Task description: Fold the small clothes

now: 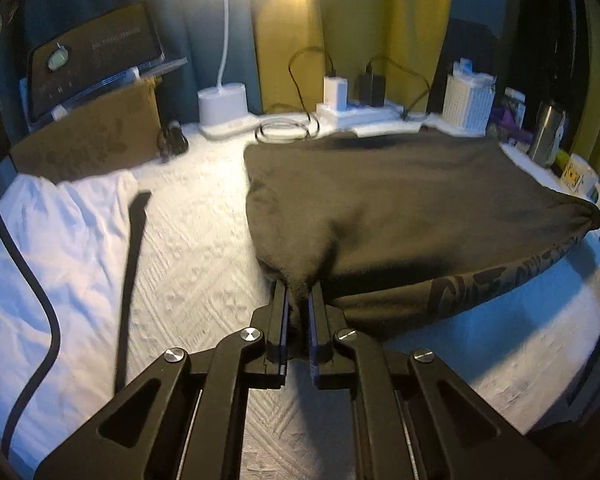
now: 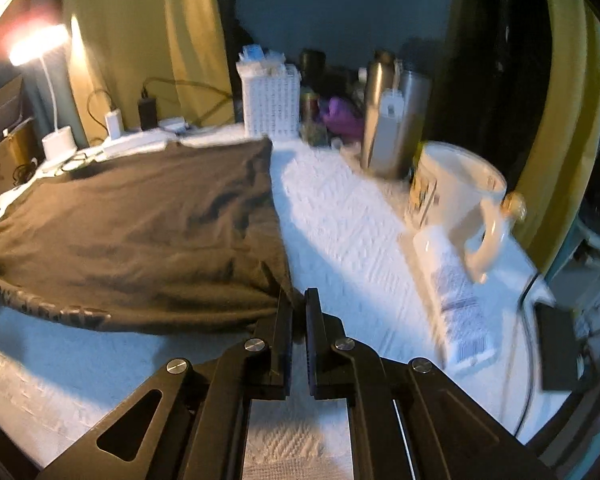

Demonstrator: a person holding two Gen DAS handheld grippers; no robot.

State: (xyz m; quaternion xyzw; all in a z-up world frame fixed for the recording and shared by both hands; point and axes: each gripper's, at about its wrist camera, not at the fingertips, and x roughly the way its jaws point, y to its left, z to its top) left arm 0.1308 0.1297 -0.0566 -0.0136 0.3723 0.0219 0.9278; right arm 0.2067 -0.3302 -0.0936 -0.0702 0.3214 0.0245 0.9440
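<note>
A dark olive-brown T-shirt (image 1: 400,200) lies spread on the white textured cloth (image 1: 192,248), its near edge lifted off the surface. Dark lettering shows on the underside that hangs along that edge. My left gripper (image 1: 299,292) is shut on the shirt's near left corner, with the cloth bunched between the pads. In the right wrist view the same T-shirt (image 2: 140,232) stretches away to the left, and my right gripper (image 2: 299,298) is shut on its near right corner. The far edge of the shirt rests on the table.
A white garment (image 1: 52,240) with a dark strap across it lies at the left. Along the back stand a lit desk lamp (image 1: 222,104), a power strip with chargers (image 1: 356,108) and a white basket (image 2: 270,100). Metal flasks (image 2: 392,120), a white mug (image 2: 456,196) and a tube (image 2: 456,300) crowd the right side.
</note>
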